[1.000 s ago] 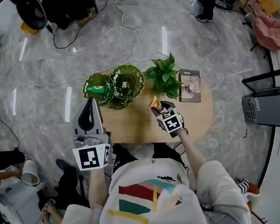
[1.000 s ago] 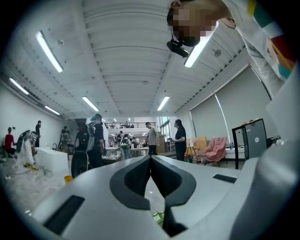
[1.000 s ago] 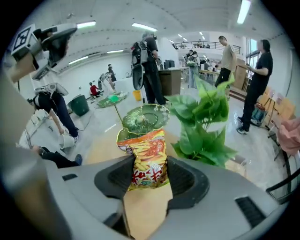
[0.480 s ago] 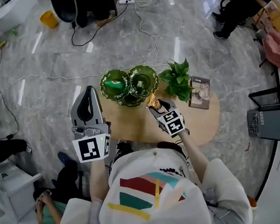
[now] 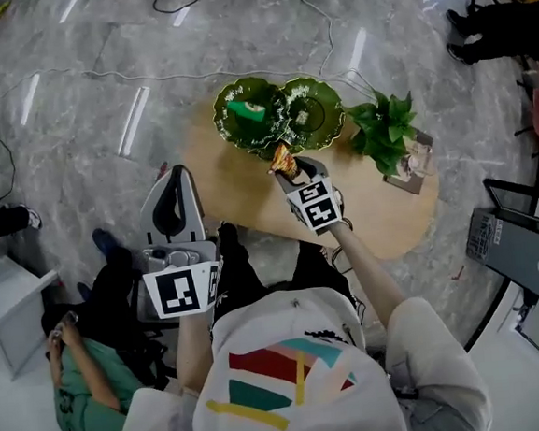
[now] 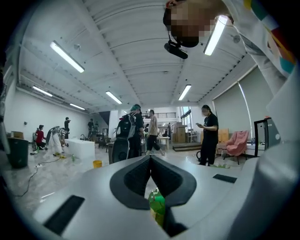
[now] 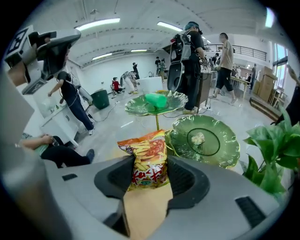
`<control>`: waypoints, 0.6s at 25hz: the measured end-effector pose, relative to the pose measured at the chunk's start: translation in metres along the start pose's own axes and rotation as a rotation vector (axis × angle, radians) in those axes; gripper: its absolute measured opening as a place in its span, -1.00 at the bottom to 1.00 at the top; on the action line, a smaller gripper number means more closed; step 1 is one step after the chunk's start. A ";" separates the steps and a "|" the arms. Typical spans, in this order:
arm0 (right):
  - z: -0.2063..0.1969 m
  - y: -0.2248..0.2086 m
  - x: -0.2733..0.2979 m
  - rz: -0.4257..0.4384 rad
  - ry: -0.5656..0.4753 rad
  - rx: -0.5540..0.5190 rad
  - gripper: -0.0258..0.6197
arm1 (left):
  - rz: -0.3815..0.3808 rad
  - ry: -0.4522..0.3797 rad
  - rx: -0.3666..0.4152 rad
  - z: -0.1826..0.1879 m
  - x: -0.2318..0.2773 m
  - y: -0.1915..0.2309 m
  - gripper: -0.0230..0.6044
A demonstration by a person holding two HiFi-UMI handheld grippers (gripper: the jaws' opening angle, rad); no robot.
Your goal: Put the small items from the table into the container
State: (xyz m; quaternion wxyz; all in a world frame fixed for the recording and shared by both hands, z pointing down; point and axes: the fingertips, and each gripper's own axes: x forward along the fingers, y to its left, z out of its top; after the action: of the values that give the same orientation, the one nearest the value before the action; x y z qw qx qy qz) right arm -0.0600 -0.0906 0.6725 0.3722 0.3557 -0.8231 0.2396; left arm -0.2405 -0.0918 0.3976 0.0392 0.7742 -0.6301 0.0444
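Head view: green item in dish

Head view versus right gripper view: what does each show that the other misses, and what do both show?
Only the head view: the wearer's patterned shirt, the marker cube on the right gripper, and a booklet beside the plant. Only the right gripper view: the jaws pressing both sides of the snack packet, its fries print, and people standing across the hall. Both: the packet, the green dishes, the green item in the higher dish, and the plant.
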 end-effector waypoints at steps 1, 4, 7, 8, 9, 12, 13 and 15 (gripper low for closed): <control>0.000 -0.003 0.013 -0.026 0.016 -0.025 -0.24 | 0.008 0.018 -0.012 -0.011 -0.003 0.007 -0.90; 0.004 -0.009 0.052 -0.124 0.040 -0.101 -0.24 | -0.004 0.051 -0.040 -0.038 -0.008 0.029 -0.90; 0.002 -0.013 0.082 -0.213 0.044 -0.135 -0.24 | -0.017 0.073 -0.026 -0.056 -0.007 0.042 -0.90; 0.001 -0.014 0.091 -0.227 0.041 -0.109 -0.24 | -0.010 0.081 -0.036 -0.061 -0.008 0.046 -0.90; 0.000 -0.012 0.098 -0.227 0.033 -0.057 -0.24 | -0.002 0.089 -0.053 -0.064 -0.009 0.051 -0.90; -0.001 -0.005 0.113 -0.219 -0.009 0.153 -0.24 | 0.010 0.089 -0.060 -0.063 -0.010 0.064 -0.90; -0.001 -0.006 0.113 -0.228 -0.021 0.188 -0.23 | 0.010 0.079 -0.045 -0.059 -0.008 0.066 -0.90; -0.001 -0.011 0.110 -0.250 -0.038 0.204 -0.23 | 0.000 0.064 -0.020 -0.054 -0.004 0.063 -0.90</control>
State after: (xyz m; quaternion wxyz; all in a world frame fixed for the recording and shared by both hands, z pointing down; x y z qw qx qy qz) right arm -0.1025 -0.1419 0.7609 0.3454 0.4958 -0.7508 0.2667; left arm -0.3039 -0.0948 0.4510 0.0670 0.7719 -0.6290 0.0629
